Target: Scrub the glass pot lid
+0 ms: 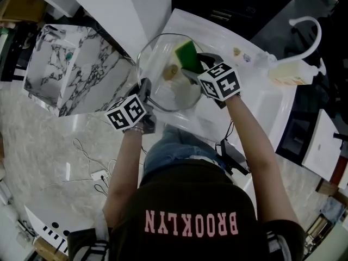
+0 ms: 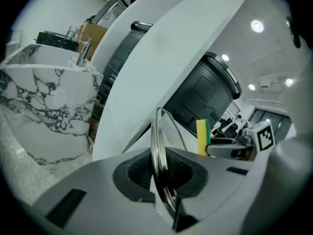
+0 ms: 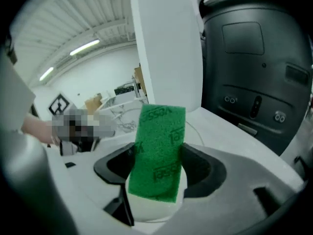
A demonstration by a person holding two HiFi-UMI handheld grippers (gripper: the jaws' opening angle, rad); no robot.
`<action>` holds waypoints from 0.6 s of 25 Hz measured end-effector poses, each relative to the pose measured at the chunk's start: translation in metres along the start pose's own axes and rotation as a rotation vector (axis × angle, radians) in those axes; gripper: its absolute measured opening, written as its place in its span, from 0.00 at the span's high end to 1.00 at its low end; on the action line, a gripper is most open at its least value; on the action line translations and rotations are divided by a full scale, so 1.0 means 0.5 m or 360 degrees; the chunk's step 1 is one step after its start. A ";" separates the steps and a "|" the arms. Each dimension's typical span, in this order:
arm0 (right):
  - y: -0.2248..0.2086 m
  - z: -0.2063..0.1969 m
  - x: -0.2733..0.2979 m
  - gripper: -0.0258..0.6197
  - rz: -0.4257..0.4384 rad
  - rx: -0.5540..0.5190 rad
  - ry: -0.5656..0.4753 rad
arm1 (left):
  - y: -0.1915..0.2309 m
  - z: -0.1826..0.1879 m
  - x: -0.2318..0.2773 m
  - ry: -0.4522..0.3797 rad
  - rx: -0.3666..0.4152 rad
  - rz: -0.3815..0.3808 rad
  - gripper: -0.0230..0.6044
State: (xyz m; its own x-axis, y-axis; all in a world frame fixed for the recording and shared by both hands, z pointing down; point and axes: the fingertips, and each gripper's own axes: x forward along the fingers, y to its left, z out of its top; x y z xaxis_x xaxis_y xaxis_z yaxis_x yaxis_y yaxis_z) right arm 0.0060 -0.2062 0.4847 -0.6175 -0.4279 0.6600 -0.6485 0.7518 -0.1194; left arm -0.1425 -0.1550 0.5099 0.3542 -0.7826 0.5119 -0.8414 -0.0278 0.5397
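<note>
The round glass pot lid (image 1: 166, 75) is held up over the white sink. My left gripper (image 1: 145, 95) is shut on its near rim; in the left gripper view the rim (image 2: 159, 151) runs edge-on between the jaws. My right gripper (image 1: 193, 69) is shut on a green and yellow sponge (image 1: 187, 55), which lies against the lid's upper right part. The right gripper view shows the sponge's green face (image 3: 159, 151) upright between the jaws. The left gripper view shows the sponge (image 2: 203, 136) side-on, with the right gripper (image 2: 230, 148) behind it.
A white sink basin (image 1: 261, 99) lies under the lid, with a curved faucet (image 1: 307, 31) and a soap bottle (image 1: 291, 75) at the right. A marble block (image 1: 70, 69) stands to the left. Cables (image 1: 92, 167) lie on the floor. A black appliance (image 2: 200, 92) stands behind.
</note>
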 end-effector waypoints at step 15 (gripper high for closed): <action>0.199 -0.024 0.078 0.52 0.0328 0.0539 0.0287 | -0.015 0.013 -0.014 -0.0274 -0.0158 -0.0217 0.91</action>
State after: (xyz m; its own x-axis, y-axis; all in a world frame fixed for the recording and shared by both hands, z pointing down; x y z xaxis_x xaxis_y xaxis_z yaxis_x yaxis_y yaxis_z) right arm -0.0773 -0.1421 0.5074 -0.6813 -0.1689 0.7122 -0.6477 0.5924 -0.4791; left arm -0.1414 -0.1536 0.4980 0.3799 -0.8705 0.3131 -0.7434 -0.0859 0.6633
